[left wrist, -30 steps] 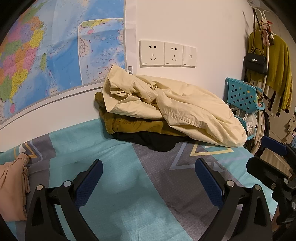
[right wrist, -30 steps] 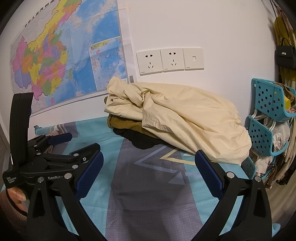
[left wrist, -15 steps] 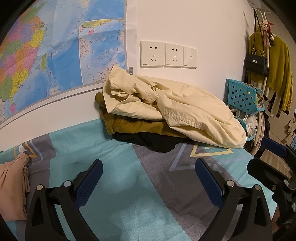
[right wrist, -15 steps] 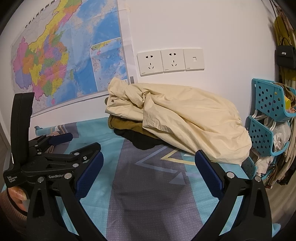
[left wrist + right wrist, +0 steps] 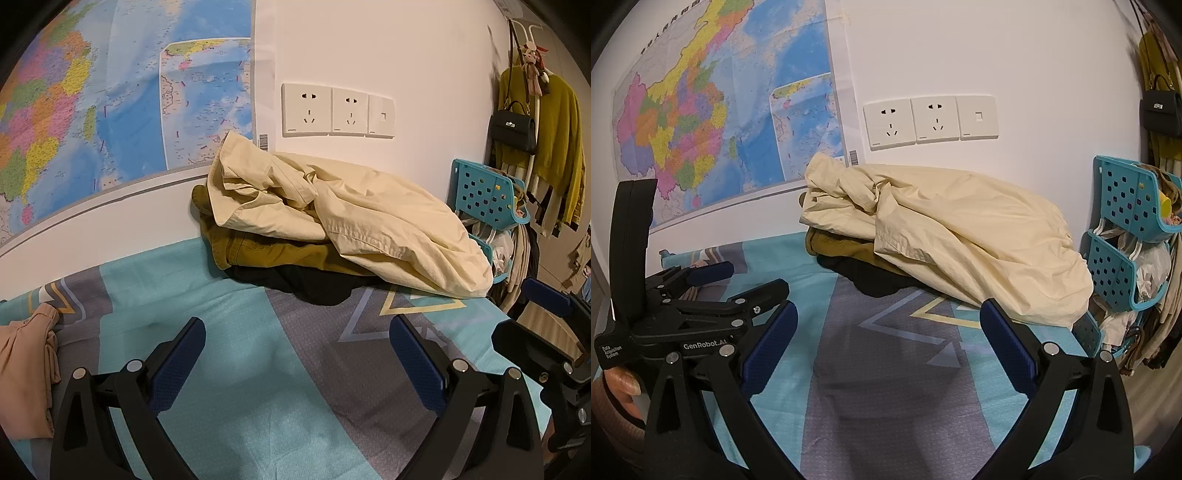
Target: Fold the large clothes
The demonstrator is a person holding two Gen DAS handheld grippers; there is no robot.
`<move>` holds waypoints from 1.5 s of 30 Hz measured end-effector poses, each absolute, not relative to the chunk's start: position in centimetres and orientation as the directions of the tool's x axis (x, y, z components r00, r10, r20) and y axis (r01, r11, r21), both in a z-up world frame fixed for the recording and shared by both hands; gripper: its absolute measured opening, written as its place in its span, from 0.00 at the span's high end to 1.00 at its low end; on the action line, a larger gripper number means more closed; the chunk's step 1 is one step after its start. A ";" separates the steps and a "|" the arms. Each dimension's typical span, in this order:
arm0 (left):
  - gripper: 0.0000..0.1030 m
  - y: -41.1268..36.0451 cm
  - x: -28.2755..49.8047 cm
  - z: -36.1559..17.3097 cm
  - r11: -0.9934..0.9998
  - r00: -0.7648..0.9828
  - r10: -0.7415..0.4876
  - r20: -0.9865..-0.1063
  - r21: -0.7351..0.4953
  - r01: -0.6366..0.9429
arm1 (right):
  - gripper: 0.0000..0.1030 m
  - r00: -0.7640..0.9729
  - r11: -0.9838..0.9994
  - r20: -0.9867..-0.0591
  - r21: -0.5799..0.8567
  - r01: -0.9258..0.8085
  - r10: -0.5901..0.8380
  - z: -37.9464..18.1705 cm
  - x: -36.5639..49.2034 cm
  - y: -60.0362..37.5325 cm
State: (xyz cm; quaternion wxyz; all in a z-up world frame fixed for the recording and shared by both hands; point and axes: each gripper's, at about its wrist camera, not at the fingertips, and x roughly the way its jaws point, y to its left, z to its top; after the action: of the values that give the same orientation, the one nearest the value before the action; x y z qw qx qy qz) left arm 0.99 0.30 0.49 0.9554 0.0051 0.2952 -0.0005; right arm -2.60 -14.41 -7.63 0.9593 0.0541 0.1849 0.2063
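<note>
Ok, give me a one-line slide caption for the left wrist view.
Open left gripper hovers over the patterned bedsheet, facing an unfolded cream garment heaped on darker clothes against the wall.

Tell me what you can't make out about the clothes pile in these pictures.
- Black garment: mostly buried under the brown one and cream jacket, both views; type unclear.
- Pink garment: cut off by the left view's edge.
- Basket contents: behind its walls, right view.

Warm, dim indoor light, sharp focus, strong fisheye bending, dark vignetted corners.
</note>
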 end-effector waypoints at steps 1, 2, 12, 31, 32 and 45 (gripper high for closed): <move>0.06 0.3 1.0 0.5 1.000 0.826 0.003 -0.564 0.009 0.003 | 0.05 0.845 0.908 -0.334 0.181 -0.377 0.417 -7.6 -2.6 -14.4; 0.06 0.3 1.0 0.4 1.000 0.827 0.003 -0.563 0.011 0.004 | 0.05 0.844 0.907 -0.334 0.183 -0.379 0.419 -7.7 -2.5 -14.4; 0.06 0.6 2.2 0.3 1.000 0.818 0.010 -0.575 0.006 -0.007 | 0.05 0.838 0.907 -0.348 0.138 -0.398 0.421 -7.2 -0.8 -13.9; 0.06 5.3 9.9 -1.6 0.991 0.774 0.112 -0.623 0.017 -0.130 | 0.75 0.719 0.837 -0.587 -0.123 -0.533 0.372 -7.3 18.6 -5.2; 0.06 5.4 10.1 -1.7 0.991 0.773 0.113 -0.624 0.019 -0.130 | 0.86 0.716 0.831 -0.586 -0.125 -0.542 0.379 -7.2 18.5 -5.5; 0.06 5.9 13.8 -2.3 0.992 0.796 0.120 -0.593 0.038 -0.121 | 0.26 0.783 0.863 -0.478 -0.094 -0.496 0.399 0.6 14.0 -13.2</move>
State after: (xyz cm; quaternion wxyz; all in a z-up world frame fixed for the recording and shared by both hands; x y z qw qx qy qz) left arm 13.76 5.92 -2.34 0.9477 -0.0009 0.3127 0.0635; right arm 13.98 -13.18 0.59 0.9380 -0.1077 0.2272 0.2385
